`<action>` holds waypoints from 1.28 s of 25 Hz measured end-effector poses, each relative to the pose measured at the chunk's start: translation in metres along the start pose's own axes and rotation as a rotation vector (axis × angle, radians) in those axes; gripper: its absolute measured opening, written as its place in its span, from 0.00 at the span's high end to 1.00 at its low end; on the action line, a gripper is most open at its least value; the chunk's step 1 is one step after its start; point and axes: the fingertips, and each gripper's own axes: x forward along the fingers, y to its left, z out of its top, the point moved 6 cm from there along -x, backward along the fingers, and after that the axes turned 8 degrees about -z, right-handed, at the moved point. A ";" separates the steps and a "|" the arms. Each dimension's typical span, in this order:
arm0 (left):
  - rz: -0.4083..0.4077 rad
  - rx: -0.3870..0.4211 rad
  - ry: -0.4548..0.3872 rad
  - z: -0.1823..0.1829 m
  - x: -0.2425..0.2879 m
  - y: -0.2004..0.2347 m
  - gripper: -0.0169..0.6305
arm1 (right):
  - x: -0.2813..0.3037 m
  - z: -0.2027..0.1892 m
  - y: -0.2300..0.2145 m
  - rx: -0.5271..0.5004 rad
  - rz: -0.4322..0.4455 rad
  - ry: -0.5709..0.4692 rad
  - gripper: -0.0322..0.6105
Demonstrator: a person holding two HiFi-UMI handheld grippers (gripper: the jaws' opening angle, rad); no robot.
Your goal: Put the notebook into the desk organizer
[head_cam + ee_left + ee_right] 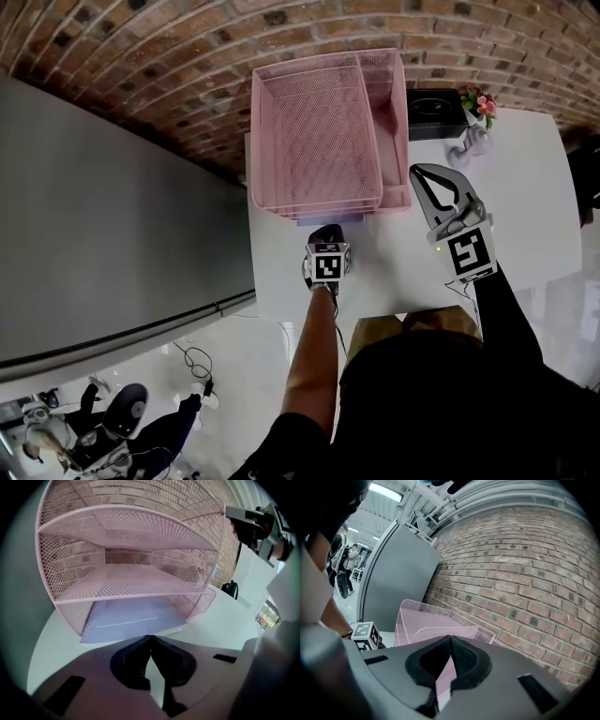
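Observation:
The pink mesh desk organizer [319, 131] stands on the white table against the brick wall. A pale lavender notebook [129, 618] lies flat in its bottom tier, its near edge sticking out a little [317, 217]. My left gripper [325, 234] sits low on the table just in front of that edge, jaws shut and empty [150, 637]. My right gripper [424, 174] is raised to the right of the organizer, tips meeting with nothing held [450, 638]. The organizer [436, 627] shows below it in the right gripper view.
A black box [436, 114] and a small pot of pink flowers [480, 105] stand at the table's far right corner. A grey panel [103, 225] runs along the left. The table's near edge [375, 314] lies close to the person's body.

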 end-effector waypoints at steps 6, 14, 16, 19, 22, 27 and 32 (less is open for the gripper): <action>0.015 0.017 -0.020 0.010 0.006 0.003 0.95 | 0.001 -0.004 0.003 -0.004 0.008 0.011 0.92; 0.030 0.048 -0.020 0.024 0.015 0.009 0.95 | 0.003 -0.007 0.002 -0.002 0.007 0.020 0.92; 0.032 0.053 -0.022 0.027 0.017 0.009 0.95 | 0.003 -0.008 0.000 -0.003 0.003 0.021 0.92; 0.045 0.062 -0.015 0.029 0.020 0.009 0.95 | 0.002 -0.007 -0.001 -0.015 0.005 0.025 0.92; 0.061 0.068 -0.015 0.031 0.023 0.010 0.95 | 0.001 -0.007 -0.001 -0.017 0.008 0.030 0.92; 0.076 0.071 -0.023 0.030 0.024 0.010 0.95 | -0.001 -0.010 0.002 -0.016 0.014 0.033 0.92; 0.082 0.072 -0.045 0.034 0.017 0.008 0.95 | -0.008 -0.010 0.003 -0.021 0.016 0.034 0.92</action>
